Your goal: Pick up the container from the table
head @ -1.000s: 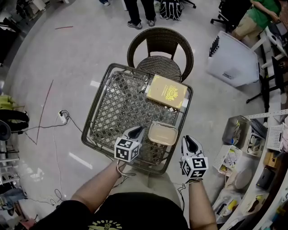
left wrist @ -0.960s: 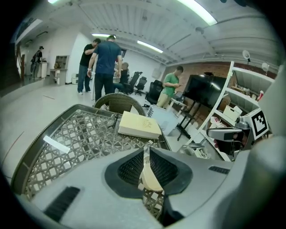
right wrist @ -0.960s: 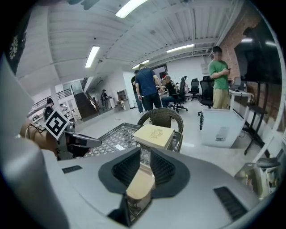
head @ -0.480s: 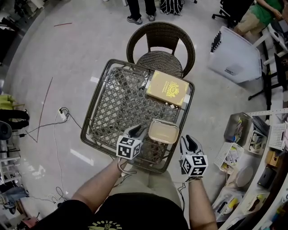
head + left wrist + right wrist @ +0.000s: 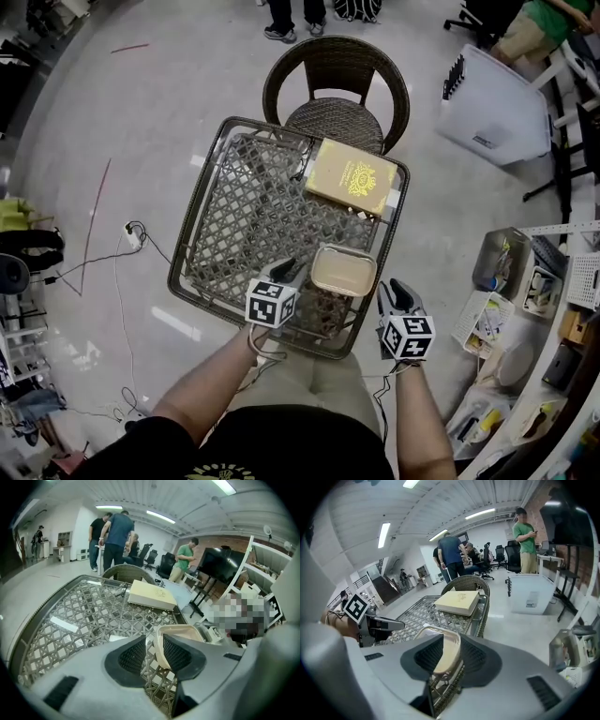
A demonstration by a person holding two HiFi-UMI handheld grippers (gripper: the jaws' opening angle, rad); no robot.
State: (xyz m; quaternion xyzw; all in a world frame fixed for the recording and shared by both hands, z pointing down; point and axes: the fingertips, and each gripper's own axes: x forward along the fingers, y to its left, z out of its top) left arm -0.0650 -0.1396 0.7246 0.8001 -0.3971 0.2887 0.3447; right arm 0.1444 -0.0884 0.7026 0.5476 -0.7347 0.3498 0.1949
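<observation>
A shallow beige container rests near the front right corner of the wicker table. My left gripper hangs just off the container's left side, jaws open a narrow way. In the left gripper view the container's near rim shows in the gap of that gripper, close to the right pad and clear of the left. My right gripper sits past the table's right edge, beside the container. Looking along the right gripper, the container's wall fills the gap between the pads.
A flat gold box lies at the table's far right corner. A wicker chair stands behind the table. A white bin sits far right, cluttered shelves to my right, cables on the floor left. People stand further back.
Both grippers have crept a little closer to the container's two sides. The container has stayed in place on the table.
</observation>
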